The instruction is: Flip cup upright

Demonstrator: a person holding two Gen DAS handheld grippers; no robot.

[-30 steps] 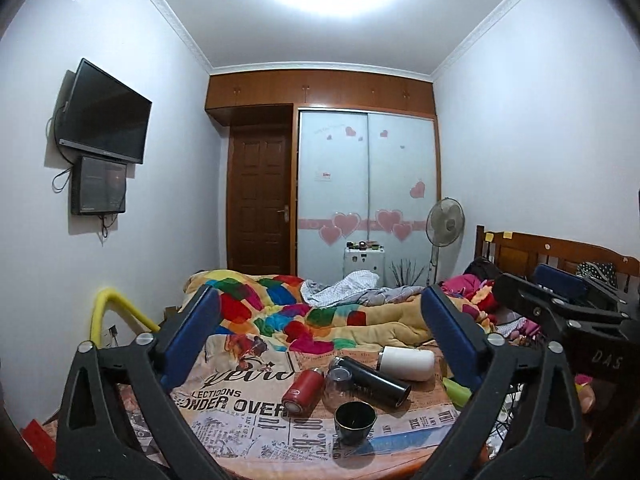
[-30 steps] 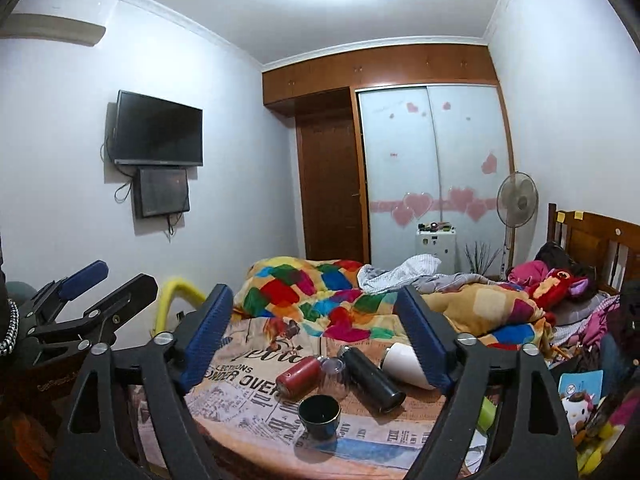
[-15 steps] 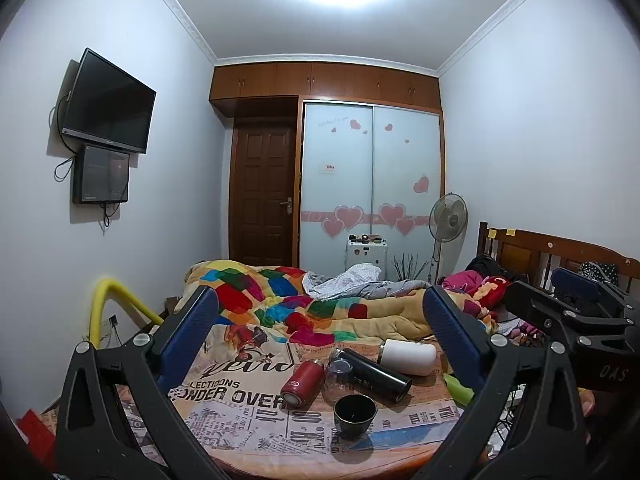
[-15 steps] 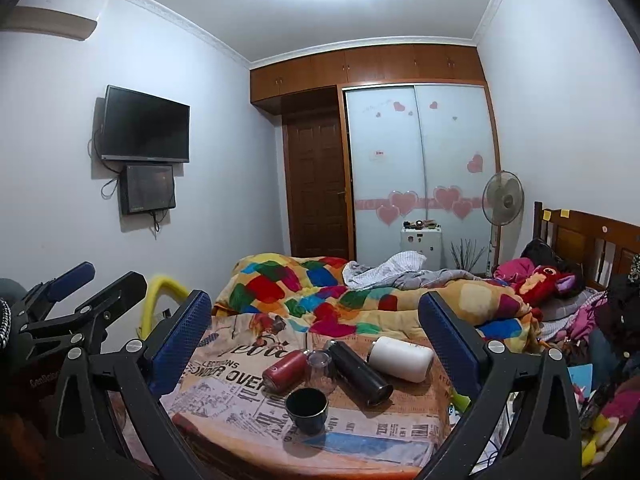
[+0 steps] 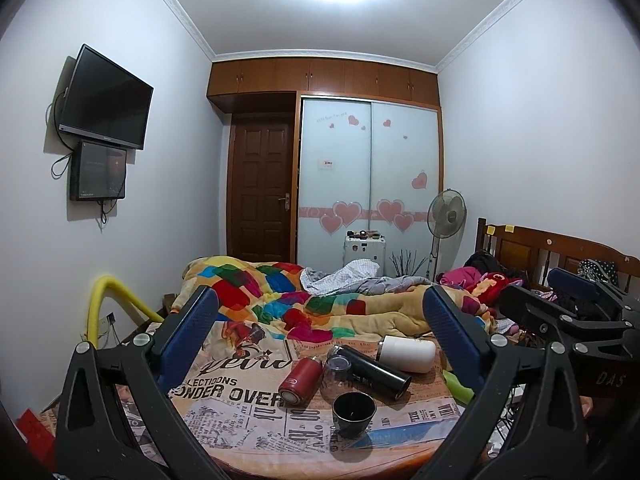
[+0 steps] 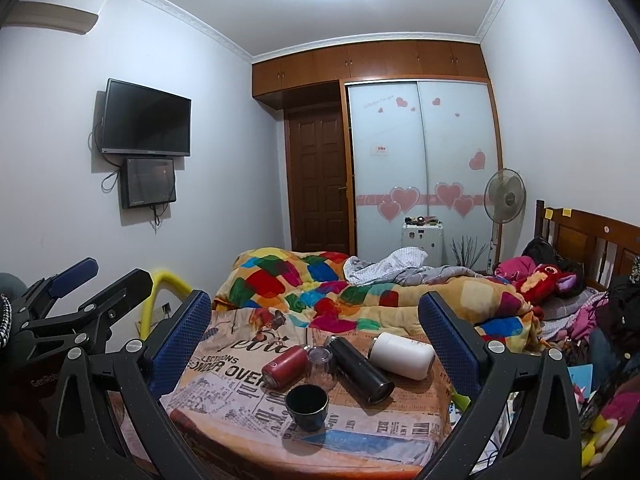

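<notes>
A small table (image 5: pixel 248 432) covered in newsprint cloth holds several cups. A dark cup (image 5: pixel 354 409) (image 6: pixel 306 407) stands upright near the front edge. Behind it a red flask (image 5: pixel 300 376) (image 6: pixel 285 366), a clear glass (image 5: pixel 336 372) (image 6: pixel 322 364), a black flask (image 5: pixel 374 370) (image 6: pixel 360 368) and a white flask (image 5: pixel 406 354) (image 6: pixel 402 355) lie on their sides. My left gripper (image 5: pixel 320 324) is open and empty, held back from the table. My right gripper (image 6: pixel 314 320) is open and empty too, and shows at the right of the left wrist view (image 5: pixel 568 304).
A bed with a colourful quilt (image 5: pixel 280 292) lies just behind the table. A yellow padded rail (image 5: pixel 108 300) stands at the left. A wooden headboard (image 5: pixel 552 252) and piled clothes are at the right. A fan (image 5: pixel 446 216) stands by the wardrobe.
Both grippers have tilted upward and drawn slightly back, so the table sits lower in both views. The right gripper's jaws have opened wider. The cups have not moved.
</notes>
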